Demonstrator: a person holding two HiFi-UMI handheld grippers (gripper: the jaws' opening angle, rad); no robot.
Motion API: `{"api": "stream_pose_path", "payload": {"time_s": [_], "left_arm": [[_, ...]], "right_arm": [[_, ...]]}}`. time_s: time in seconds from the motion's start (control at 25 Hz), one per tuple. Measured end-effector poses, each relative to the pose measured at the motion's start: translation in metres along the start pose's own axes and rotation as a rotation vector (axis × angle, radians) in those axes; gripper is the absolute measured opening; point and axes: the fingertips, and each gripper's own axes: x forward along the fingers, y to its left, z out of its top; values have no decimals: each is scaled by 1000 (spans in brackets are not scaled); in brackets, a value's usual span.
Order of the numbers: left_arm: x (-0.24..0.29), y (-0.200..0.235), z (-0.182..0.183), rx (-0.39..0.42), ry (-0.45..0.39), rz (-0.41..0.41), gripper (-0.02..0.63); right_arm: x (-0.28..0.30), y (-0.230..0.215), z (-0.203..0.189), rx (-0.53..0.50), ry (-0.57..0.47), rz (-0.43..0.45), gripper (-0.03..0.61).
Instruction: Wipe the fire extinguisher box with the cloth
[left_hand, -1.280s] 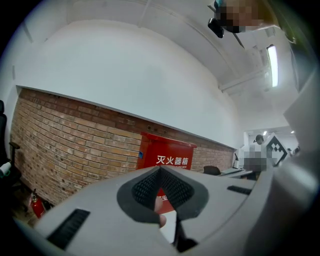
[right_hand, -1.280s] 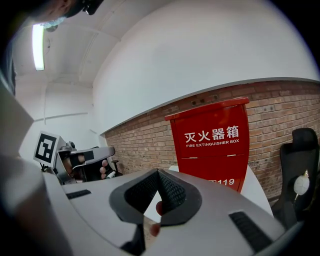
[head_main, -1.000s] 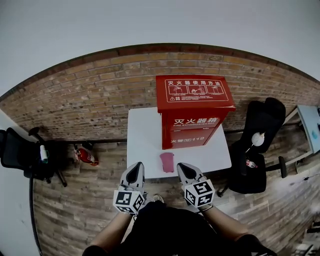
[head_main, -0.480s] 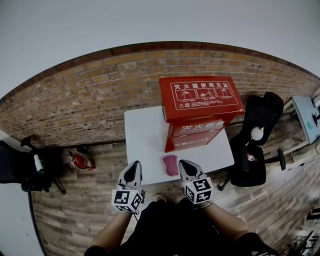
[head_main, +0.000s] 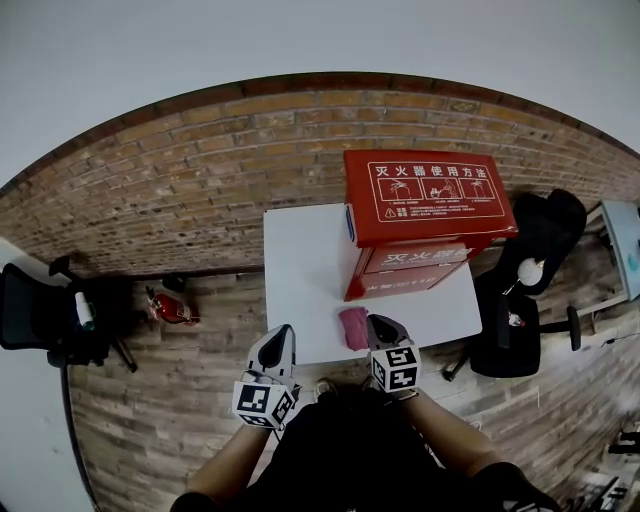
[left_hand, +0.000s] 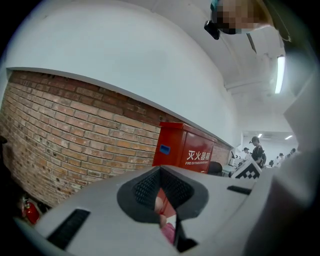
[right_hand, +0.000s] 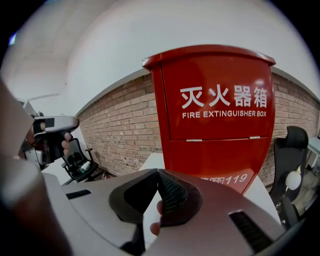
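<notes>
- My left claw (head_main: 279, 338) is closed, its pads meeting at the tips with nothing between them. In the head view it sits at lower centre-left, over the near edge of the white table (head_main: 305, 270).
- My right claw (head_main: 378, 324) is closed too. In its own view the ribbed pads come together at the front and grip nothing. In the head view it is at lower centre, tip over the near part of the table.
- The pink cloth (head_main: 352, 328) lies bunched on the table near its front edge, just to the left of my right claw's tip. I cannot tell whether they touch.
- The red fire extinguisher box (head_main: 425, 215) stands upright on the far right part of the table, right of centre in the head view, its lid printed with white instruction pictures.
- In the right claw's view the box fills the upper middle, showing "FIRE EXTINGUISHER BOX" in white and "119" lower down.
- In the left claw's view the box sits at centre, against the brick wall.
- A black chair (head_main: 540, 235) stands at the right edge of the table, and another black chair (head_main: 40, 315) at far left.
- A small red fire extinguisher (head_main: 170, 308) lies on the brick floor, left of the table.
</notes>
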Motion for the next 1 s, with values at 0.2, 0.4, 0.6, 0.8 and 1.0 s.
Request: {"api": "stream_pose_path", "payload": {"time_s": [0.2, 0.4, 0.6, 0.8, 1.0], "left_arm": [[-4, 15, -6, -13, 15, 52, 29], [-6, 19, -15, -17, 34, 80, 29], [-8, 23, -21, -16, 58, 104, 29], [-11, 30, -26, -4, 82, 128, 29], [-18, 40, -33, 0, 111, 157, 29]], "right_arm": [[34, -10, -36, 4, 83, -1, 21], [63, -12, -77, -9, 173, 20, 89], [87, -15, -119, -31, 271, 16, 139], [110, -20, -163, 1, 382, 2, 184], [132, -21, -198, 6, 458, -23, 209]]}}
